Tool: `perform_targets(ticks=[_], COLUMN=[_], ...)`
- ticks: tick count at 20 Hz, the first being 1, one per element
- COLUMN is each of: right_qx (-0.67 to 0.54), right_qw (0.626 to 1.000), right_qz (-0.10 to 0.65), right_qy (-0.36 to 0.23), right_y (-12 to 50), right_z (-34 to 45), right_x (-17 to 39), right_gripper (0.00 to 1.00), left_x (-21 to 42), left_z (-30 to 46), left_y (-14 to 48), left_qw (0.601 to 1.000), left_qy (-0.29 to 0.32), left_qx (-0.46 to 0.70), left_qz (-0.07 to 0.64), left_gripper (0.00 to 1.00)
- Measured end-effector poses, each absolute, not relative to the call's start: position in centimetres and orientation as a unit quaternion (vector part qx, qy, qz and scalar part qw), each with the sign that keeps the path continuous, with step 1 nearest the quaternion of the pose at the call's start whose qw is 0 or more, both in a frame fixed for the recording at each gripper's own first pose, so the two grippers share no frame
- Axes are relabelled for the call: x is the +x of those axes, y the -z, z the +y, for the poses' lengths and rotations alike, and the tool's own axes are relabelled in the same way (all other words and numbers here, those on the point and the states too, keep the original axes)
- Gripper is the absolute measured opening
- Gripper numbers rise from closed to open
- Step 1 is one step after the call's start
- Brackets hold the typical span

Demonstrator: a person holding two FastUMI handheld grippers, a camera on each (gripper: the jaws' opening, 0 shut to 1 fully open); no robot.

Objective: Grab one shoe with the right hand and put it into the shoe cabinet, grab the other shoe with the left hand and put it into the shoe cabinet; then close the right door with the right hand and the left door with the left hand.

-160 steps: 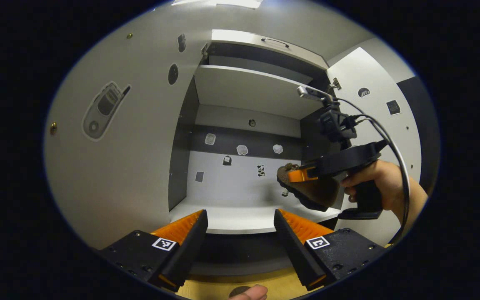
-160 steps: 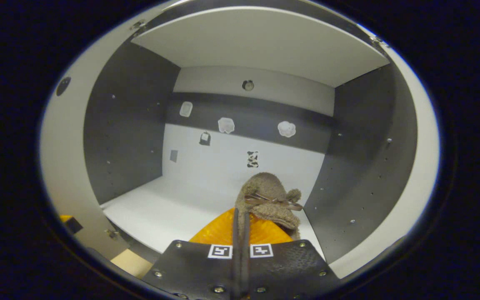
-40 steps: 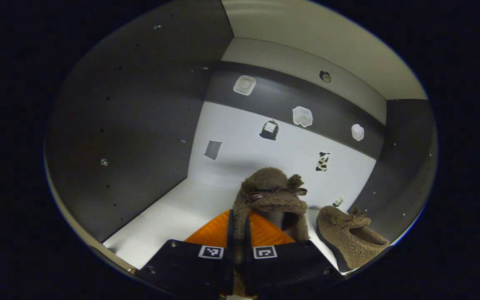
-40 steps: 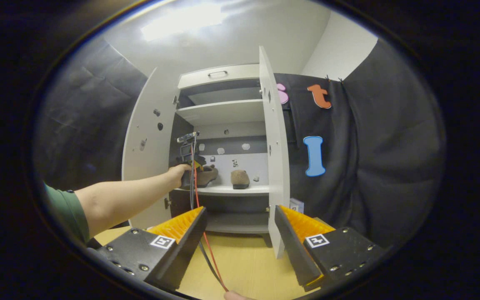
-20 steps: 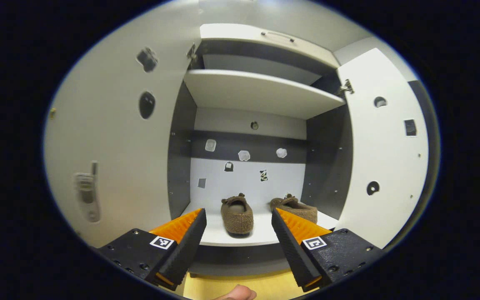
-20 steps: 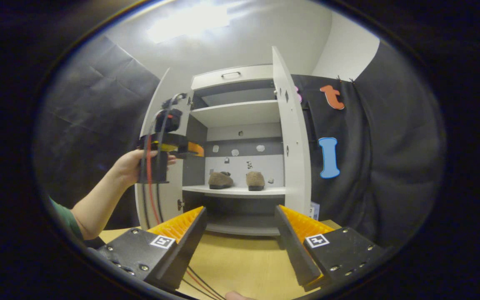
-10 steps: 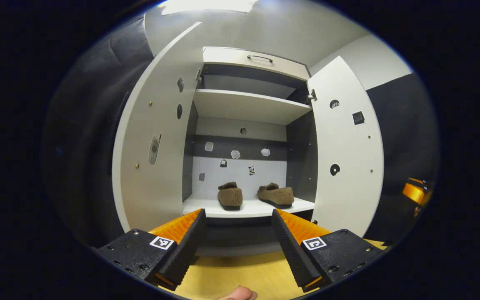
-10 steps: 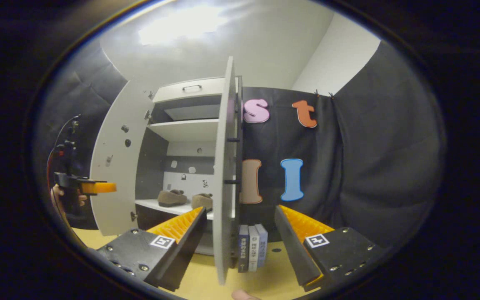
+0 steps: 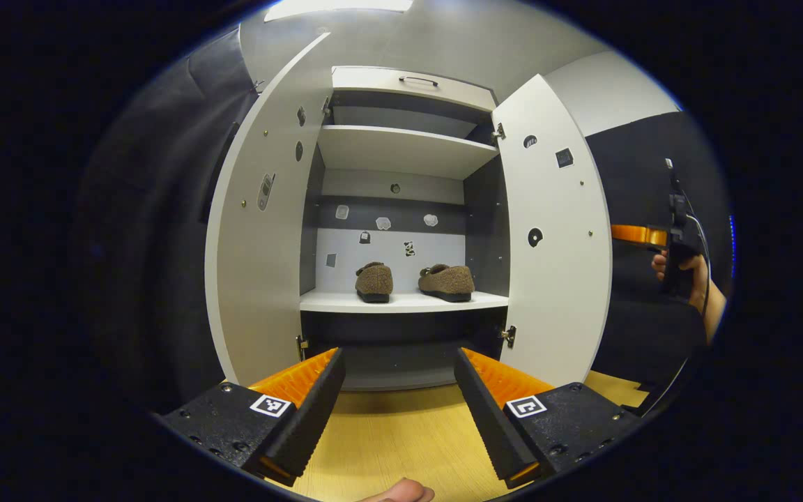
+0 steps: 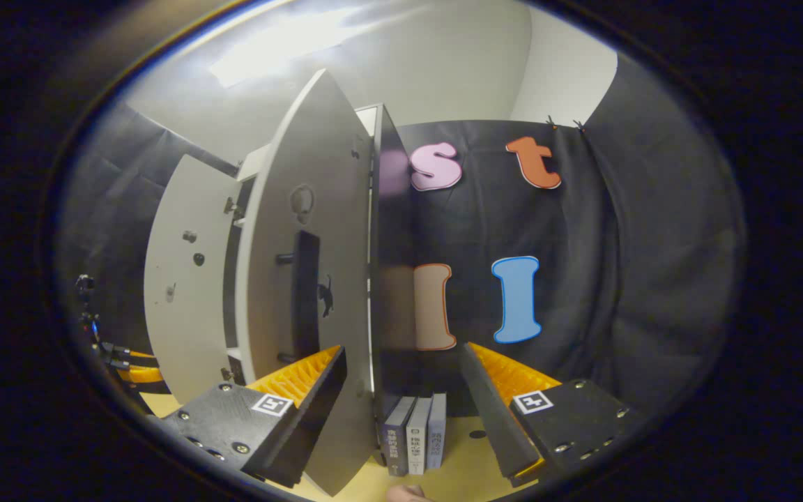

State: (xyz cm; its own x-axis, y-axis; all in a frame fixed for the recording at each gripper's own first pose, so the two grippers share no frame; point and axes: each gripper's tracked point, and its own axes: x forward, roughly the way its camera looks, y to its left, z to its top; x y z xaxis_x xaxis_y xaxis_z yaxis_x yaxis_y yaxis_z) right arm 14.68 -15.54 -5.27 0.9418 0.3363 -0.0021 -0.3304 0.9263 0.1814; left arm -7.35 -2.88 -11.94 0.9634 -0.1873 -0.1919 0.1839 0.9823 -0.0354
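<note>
Two brown fuzzy shoes [image 9: 373,281] [image 9: 447,279] stand side by side on the cabinet's middle shelf [image 9: 401,302]. Both doors are swung wide: the left door [image 9: 262,237] and the right door [image 9: 555,251]. My left gripper [image 9: 398,411] is open and empty, well back from the cabinet over the wooden floor. My right gripper [image 10: 401,411] is open on the outer side of the right door [image 10: 311,279], close to its dark handle [image 10: 304,300]. In the left gripper view, the right gripper [image 9: 642,235] and the hand holding it are past that door.
A wooden floor [image 9: 401,446] lies in front of the cabinet. Three books [image 10: 415,432] stand on the floor by the cabinet's right side. An upper shelf [image 9: 401,146] and a top drawer with a handle [image 9: 415,82] sit above the shoes. The left gripper [image 10: 133,366] is at far left.
The left gripper has pulled further back from the cabinet, leaving both shoes on the shelf. The right gripper has swung round to the right door's outer face.
</note>
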Motion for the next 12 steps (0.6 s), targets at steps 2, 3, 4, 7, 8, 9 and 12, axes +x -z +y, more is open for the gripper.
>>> perform_targets(ticks=[2, 3, 4, 7, 8, 9, 12], right_qx=[0.077, 0.06, 0.039, 0.011, 0.011, 0.012, 0.017], right_qw=[0.982, 0.983, 0.985, 0.986, 0.987, 0.987, 0.986], right_qz=[0.016, 0.023, 0.034, 0.054, 0.057, 0.06, 0.065], right_qy=[-0.171, -0.17, -0.166, -0.155, -0.15, -0.147, -0.15], right_y=[4.2, 3.9, 4.0, 3.1, 2.4, 1.6, 0.9], right_z=[-14.3, -13.6, -13.3, -12.0, -11.4, -10.7, -8.0], right_x=[15.8, 16.4, 16.9, 17.1, 17.0, 16.9, 16.9], right_gripper=[0.98, 0.98, 0.98, 0.94, 0.91, 0.89, 0.91], left_x=[-7.7, -7.8, -8.0, -8.2, -8.4, -8.5, -8.7], left_z=[-2.9, -2.5, -2.2, -1.5, -1.4, -1.4, -2.1], left_y=[11.8, 11.9, 11.9, 12.2, 12.5, 12.7, 12.8], left_qw=[0.991, 0.991, 0.991, 0.991, 0.991, 0.99, 0.989], left_qy=[0.101, 0.1, 0.1, 0.096, 0.094, 0.095, 0.107], left_qx=[-0.007, -0.004, -0.002, -0.001, -0.002, -0.003, -0.006], left_qz=[0.091, 0.09, 0.089, 0.092, 0.098, 0.103, 0.107], left_gripper=[0.96, 0.96, 0.96, 0.96, 0.96, 0.96, 0.96])
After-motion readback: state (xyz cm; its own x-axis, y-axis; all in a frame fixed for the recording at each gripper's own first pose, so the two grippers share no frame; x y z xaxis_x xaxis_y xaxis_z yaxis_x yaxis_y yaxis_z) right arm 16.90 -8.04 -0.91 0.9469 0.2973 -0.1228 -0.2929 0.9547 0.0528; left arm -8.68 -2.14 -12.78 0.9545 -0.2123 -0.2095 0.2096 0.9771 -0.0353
